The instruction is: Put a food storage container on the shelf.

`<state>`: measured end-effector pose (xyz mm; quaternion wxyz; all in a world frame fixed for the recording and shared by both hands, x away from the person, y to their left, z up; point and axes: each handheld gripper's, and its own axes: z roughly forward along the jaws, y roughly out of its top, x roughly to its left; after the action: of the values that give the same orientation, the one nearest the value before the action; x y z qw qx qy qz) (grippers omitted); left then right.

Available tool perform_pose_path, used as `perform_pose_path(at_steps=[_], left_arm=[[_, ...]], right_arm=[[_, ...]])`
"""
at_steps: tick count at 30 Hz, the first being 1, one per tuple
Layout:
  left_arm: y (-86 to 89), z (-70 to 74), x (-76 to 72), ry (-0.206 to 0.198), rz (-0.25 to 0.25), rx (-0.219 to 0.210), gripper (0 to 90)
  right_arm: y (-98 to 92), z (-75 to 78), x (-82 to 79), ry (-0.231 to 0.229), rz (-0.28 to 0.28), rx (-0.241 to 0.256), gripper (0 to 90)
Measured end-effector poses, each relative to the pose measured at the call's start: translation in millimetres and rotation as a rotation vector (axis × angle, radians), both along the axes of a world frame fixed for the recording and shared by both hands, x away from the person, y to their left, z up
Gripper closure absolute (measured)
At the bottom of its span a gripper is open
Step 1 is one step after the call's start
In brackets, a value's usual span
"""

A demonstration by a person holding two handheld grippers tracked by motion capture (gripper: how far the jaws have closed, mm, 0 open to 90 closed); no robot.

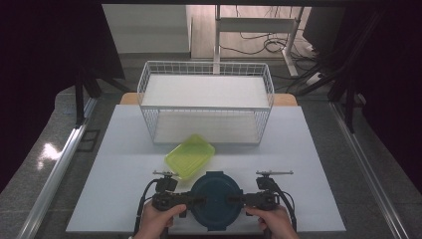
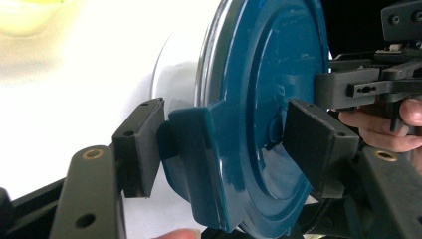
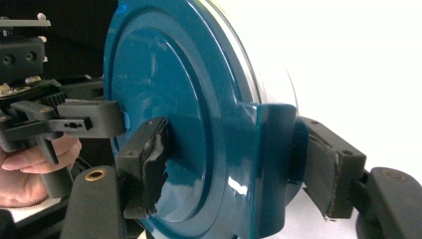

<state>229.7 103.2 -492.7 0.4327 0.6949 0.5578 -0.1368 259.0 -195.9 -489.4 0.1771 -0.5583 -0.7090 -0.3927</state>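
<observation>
Claws on both sides of a round dark-blue lidded container, which sits at the near edge of the white surface, between the person's two hands.

Left claw: comes in from the container's left side. In the left gripper view its jaws bracket a blue latch tab at the lid's rim, one pad outside the tab, the other pad over the lid top. Outer pad looks just beside the tab, with a thin gap; inner pad's contact with the lid cannot be told. Jaws spread about the tab, not pinching it.

Right claw: comes in from the opposite side. In the right gripper view its jaws straddle the opposite latch tab, one pad on the lid face, the other pad beyond the rim. Whether they press is unclear; they stand apart around the tab.

Lid: glossy, concentric raised rings, clear wall of the container visible under it in both gripper views.

Yellow-green rectangular box lies flat just behind the container, slightly left. White wire basket stands farther back, at the middle of the surface.
</observation>
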Motion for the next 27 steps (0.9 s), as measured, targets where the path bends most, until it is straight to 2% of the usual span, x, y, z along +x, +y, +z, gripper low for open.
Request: perform_pose_path(at_steps=[2,11,15,27], left_arm=[[0.2,0.7,0.2,-0.005,-0.004,0.006,35.4],[-0.6,2.9,-0.2,-0.013,-0.006,0.009,35.6],[-1.5,8.4,-0.4,-0.035,-0.003,0.011,35.6],[-3.5,14.4,2.3,-0.058,-0.016,0.011,35.6]], right_arm=[[0.7,0.8,-0.9,-0.012,0.005,-0.007,32.5],[0.2,2.4,-0.3,-0.014,-0.001,-0.004,32.4],[-0.6,7.0,-0.1,-0.03,-0.003,0.002,32.4],[-2.6,16.7,1.6,-0.073,0.008,-0.011,32.4]])
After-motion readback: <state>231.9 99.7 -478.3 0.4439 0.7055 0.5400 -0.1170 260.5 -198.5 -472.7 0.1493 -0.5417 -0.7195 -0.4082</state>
